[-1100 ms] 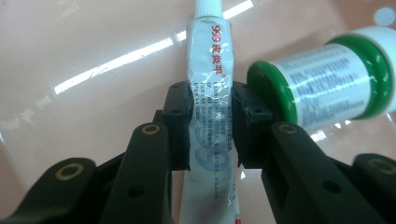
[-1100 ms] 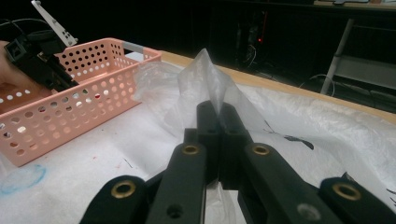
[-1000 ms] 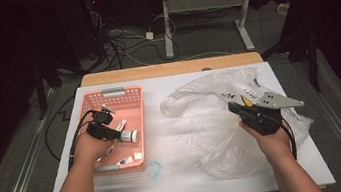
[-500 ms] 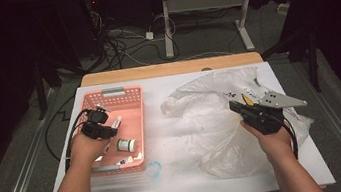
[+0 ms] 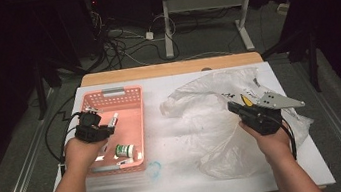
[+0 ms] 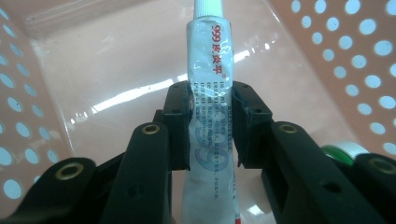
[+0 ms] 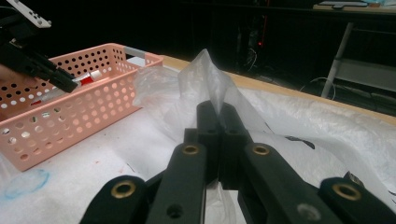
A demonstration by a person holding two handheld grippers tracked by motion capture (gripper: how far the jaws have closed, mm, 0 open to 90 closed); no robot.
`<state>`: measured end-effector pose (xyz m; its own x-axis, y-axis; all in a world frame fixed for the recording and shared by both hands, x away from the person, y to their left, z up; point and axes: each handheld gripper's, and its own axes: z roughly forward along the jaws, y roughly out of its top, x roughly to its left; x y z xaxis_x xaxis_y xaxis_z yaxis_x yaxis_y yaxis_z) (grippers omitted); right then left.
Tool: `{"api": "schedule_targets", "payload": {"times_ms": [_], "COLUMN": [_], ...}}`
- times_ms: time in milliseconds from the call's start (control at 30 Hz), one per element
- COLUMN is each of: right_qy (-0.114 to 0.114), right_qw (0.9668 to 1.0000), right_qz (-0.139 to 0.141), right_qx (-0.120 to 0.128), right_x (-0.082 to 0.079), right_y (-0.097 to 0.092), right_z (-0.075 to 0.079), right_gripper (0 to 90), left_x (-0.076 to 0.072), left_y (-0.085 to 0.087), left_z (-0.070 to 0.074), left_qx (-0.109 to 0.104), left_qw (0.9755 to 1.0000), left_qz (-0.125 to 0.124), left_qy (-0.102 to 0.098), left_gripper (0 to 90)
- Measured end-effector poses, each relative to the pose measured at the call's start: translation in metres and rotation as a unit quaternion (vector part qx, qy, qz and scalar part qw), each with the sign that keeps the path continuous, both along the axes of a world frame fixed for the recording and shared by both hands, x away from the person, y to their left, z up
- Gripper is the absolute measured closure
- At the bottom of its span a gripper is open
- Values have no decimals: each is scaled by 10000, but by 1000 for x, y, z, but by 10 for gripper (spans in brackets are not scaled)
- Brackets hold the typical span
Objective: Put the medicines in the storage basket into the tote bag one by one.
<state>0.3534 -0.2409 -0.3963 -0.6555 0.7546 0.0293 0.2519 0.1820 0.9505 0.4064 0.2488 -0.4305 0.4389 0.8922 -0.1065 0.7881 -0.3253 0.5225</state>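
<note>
Two items in pink basket [image 5: 126,102]: held tube [image 6: 212,93] (left gripper [image 6: 211,109] clamps it), green-capped roll [image 5: 126,150]; right gripper [image 7: 218,122] pinches plastic bag [image 7: 210,79].

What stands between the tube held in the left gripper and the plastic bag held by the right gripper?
Only the pink basket's right wall. The left gripper clamps the tube over the basket; bare white table leads to the plastic bag, pinched by the right gripper.

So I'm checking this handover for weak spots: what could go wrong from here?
The left gripper pinches the ointment tube at its soft middle, so it may squash or swivel. The right gripper grips just a thin fold of the plastic bag, which might slip or leave the mouth shut. The tube could also catch the pink basket wall.
</note>
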Motion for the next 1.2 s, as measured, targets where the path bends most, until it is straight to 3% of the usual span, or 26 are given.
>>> {"api": "schedule_targets", "payload": {"times_ms": [233,367,500,700,1000,1200], "right_qy": [35,4,11,-21,-36,-32], "right_qw": [10000,10000,10000,10000,10000,9999], "right_qz": [12,25,52,48,59,97], "right_qx": [5,-3,30,27,8,-28], "right_x": [1,0,-2,-2,-4,-5], "right_y": [2,2,2,1,2,5], "right_z": [-3,-2,-2,0,1,0], "right_gripper": [900,900,900,900,900,900], "left_x": [-11,-20,-29,-44,-68,-82], "left_y": [0,2,4,1,2,7], "left_z": [11,17,20,23,20,15], "left_qx": [-279,-323,-455,-462,-603,-868], "left_qw": [9990,9978,9965,9946,9898,9856], "left_qz": [-26,-28,-72,-147,-312,-185], "left_qy": [-342,-580,-704,-914,-1249,-1438], "left_gripper": [683,683,683,683,684,684]}}
